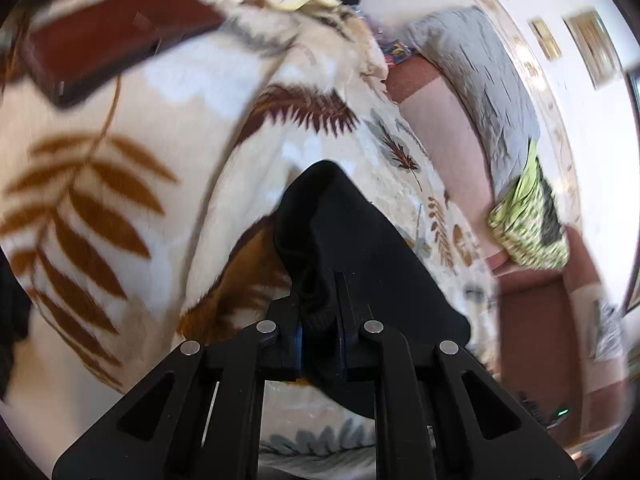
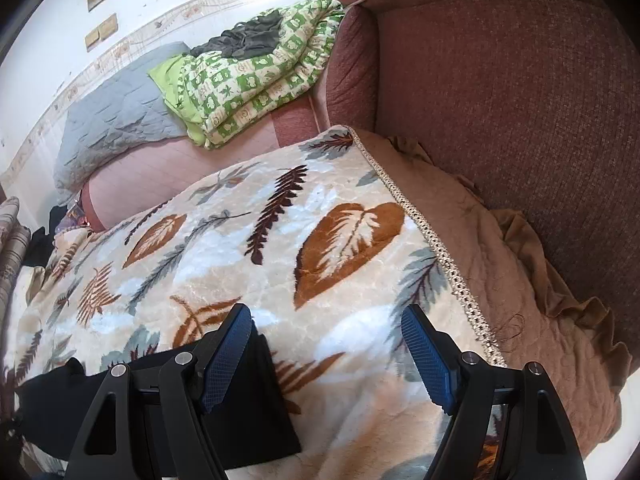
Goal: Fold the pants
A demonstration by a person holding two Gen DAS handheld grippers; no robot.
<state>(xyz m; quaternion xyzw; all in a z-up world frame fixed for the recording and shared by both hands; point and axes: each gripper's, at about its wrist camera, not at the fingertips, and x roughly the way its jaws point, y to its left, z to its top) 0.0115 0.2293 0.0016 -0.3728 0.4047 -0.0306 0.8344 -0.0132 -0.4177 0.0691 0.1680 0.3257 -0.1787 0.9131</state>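
The black pants [image 1: 344, 236] hang bunched from my left gripper [image 1: 319, 312], which is shut on a fold of the fabric, above the cream leaf-print blanket [image 1: 120, 184]. In the right wrist view the pants [image 2: 248, 412] lie flat on the blanket [image 2: 248, 248] at the lower left, partly under my left finger. My right gripper [image 2: 326, 336] is open and empty, its blue pads [image 2: 428, 360] wide apart just above the blanket, right of the pants' edge.
A dark red box-like object [image 1: 112, 40] lies on the blanket at the upper left. A green patterned quilt [image 2: 256, 76] and a grey quilt [image 2: 116, 120] lie behind. A red-brown headboard [image 2: 520, 100] and a tan pillow [image 2: 500, 248] stand to the right.
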